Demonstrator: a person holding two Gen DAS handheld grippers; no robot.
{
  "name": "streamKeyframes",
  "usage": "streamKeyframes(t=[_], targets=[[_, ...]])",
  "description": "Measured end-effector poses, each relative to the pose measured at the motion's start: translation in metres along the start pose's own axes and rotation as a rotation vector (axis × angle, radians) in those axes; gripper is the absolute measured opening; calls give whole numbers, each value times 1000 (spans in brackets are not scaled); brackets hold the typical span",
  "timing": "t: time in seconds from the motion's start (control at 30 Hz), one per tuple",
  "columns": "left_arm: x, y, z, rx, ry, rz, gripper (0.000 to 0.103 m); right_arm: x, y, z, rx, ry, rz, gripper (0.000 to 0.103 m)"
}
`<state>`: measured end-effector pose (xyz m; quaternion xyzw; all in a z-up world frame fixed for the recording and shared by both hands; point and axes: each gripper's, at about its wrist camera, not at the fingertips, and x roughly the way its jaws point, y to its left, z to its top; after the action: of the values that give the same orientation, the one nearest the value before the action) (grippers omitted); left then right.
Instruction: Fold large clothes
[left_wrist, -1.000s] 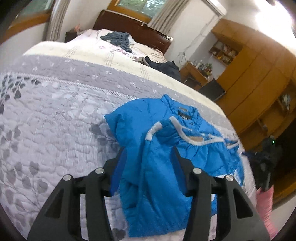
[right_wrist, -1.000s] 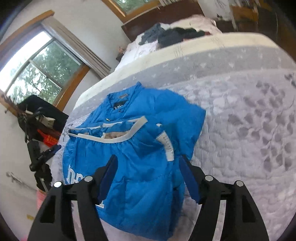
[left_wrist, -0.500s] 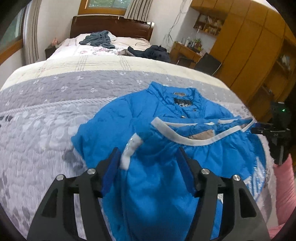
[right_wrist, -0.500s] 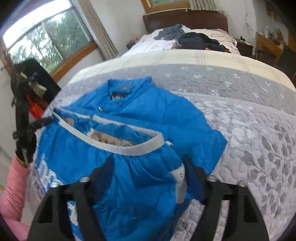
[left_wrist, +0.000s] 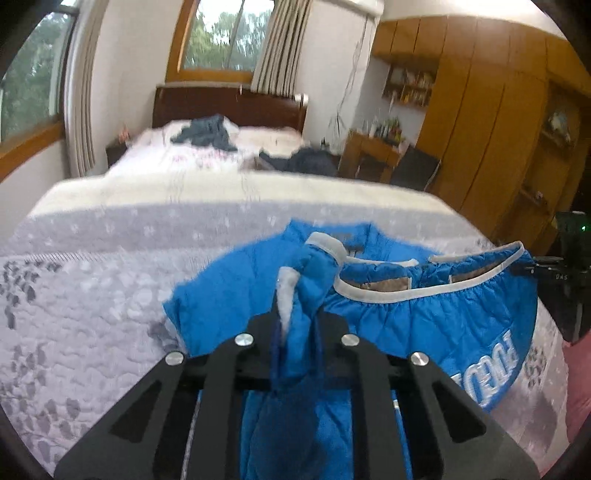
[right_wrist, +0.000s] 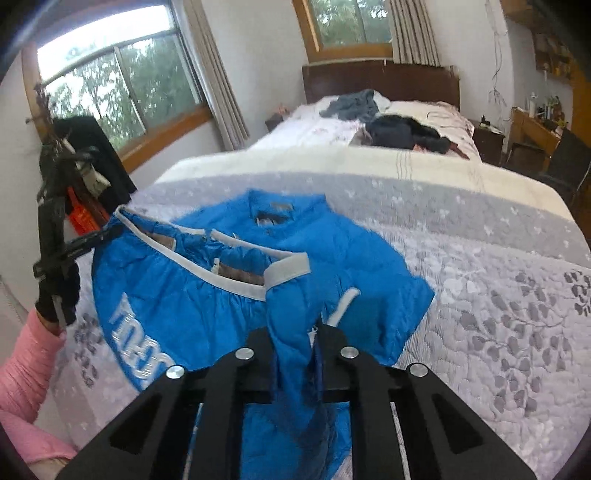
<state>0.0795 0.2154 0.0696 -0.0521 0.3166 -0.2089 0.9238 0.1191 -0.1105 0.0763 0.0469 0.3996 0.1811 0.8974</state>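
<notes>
A blue padded jacket (left_wrist: 424, 325) with white trim lies on the grey patterned quilt (left_wrist: 92, 295), its collar (left_wrist: 343, 236) toward the headboard. My left gripper (left_wrist: 295, 317) is shut on a bunched fold of it, and a white-edged cuff (left_wrist: 327, 245) stands up just beyond the fingertips. In the right wrist view the jacket (right_wrist: 177, 288) spreads to the left. My right gripper (right_wrist: 295, 332) is shut on a raised fold below another white-trimmed corner (right_wrist: 286, 271). The fabric hides the inner faces of both jaws.
Loose dark clothes (left_wrist: 207, 133) lie on the far bed by the wooden headboard. A black stand (left_wrist: 569, 273) stands at the bed's right edge, and a wooden wardrobe (left_wrist: 480, 129) is behind it. Another black stand (right_wrist: 55, 229) and a pink sleeve (right_wrist: 22, 369) are at the left.
Both grippers were open over the flat jacket. They have closed on folds of it and pulled the fabric up, and both views now tilt more toward the headboard.
</notes>
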Motion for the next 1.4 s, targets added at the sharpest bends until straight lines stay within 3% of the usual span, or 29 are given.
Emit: streamKeyframes(t=[0.17,0.37,0.57,0.87,1.0,1.23,1.4], targets=[[-18,-10,37,-7,-108,17,12,-21,0,36,36,-70,-6,14],[9,-17,82,12,-143,88,12,-4,-23,91,123,-89,-35,14],[83,0,94,-28,-38,140,12,61,-54,113,191,-2,-82,14],[173,43,70,-110,175,190,16,143,-94,94,303,114,-104,14],[196,55,58,-132,257,212,25,168,-105,80,340,169,-132,15],[186,71,55,-203,285,214,42,170,-106,70,355,182,-161,28],[124,79,48,-235,236,169,49,122,-98,57,318,130,-154,36]])
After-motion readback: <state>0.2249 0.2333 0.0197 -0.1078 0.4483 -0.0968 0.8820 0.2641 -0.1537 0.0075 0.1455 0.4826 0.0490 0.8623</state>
